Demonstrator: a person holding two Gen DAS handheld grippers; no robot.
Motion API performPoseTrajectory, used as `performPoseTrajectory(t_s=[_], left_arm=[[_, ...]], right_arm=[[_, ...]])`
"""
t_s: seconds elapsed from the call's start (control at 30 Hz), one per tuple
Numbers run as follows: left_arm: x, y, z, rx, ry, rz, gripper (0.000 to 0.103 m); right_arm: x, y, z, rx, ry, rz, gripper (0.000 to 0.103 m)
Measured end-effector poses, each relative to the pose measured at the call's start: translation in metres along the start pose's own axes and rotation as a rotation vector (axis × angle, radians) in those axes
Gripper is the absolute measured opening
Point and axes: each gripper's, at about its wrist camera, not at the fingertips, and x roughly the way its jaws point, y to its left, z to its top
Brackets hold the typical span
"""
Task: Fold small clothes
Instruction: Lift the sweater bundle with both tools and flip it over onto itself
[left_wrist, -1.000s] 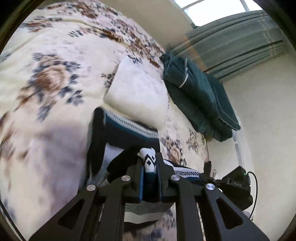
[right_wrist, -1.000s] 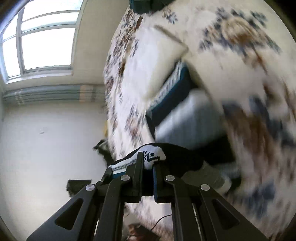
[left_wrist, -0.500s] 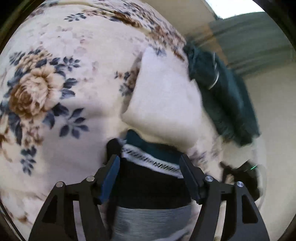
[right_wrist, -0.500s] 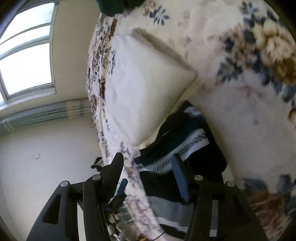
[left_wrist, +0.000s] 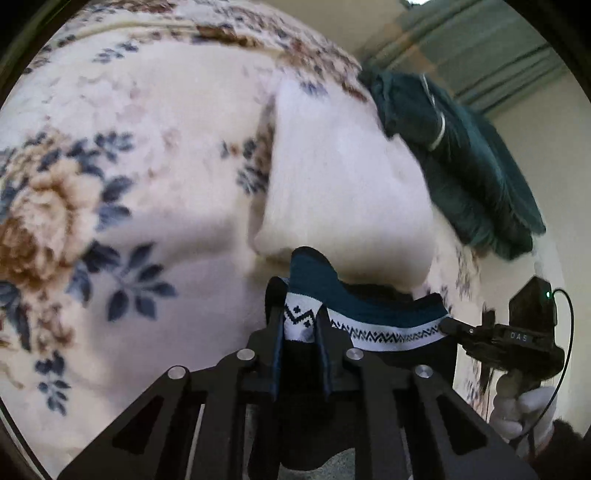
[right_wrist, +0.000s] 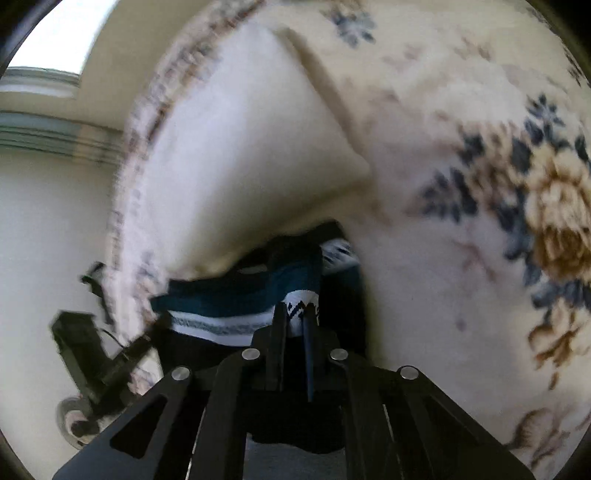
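1. Left of the left gripper, spread wide: a plush floral blanket, cream with blue leaves and tan blooms, soft and fuzzy.
2. Straight ahead of the same tool, just beyond its tips: a plain white pillow, puffy and squarish, one corner touching the garment.
3. Between the left fingers, closing narrow and pressed on cloth: a knit garment, teal band on top, then a white strip with black zigzag pattern, black below, the hem pulled fairly taut toward the right.
4. Farther right and beyond the pillow: a folded dark green cloth, piped in white, lying on the blanket's edge.
5. At the far right of the left view: the right gripper, black, pinching the hem's other end, held by a white-gloved hand.
6. In the right view, far left of the tool: the left gripper at the hem, blurred.
7. At the right gripper's tips, shut narrow on the white patterned strip: the knit garment, bunched under the pillow.
8. Right of that tool: floral blanket again, thick-piled.
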Motion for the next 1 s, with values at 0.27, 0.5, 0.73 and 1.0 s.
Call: performPoseTrajectory(t_s=[0.27,0.5,0.73,1.0], left_arm=[[0.022,0.023,0.003,-0.082,0.1,-0.008,0.035],[-0.063,0.017,-0.039,-0.125,0.015,-0.121,0.067],[-0.136,0.034,-0.18,-0.317,0.031,-0.1,0.079],[-0.089,0.009,-0.263,-0.574,-0.04,-0.229,0.082]], right_arm=[[0.028,-0.006,0.016,-0.001,0.089,-0.171,0.008],[-0.019,-0.028,-0.008,0.009,0.148,-0.016,0.061],[-0.049,-0.077,-0.058,0.057,0.343,0.123,0.086],[-0.001,-0.102,-0.04,0.051,0.436,0.24,0.091]])
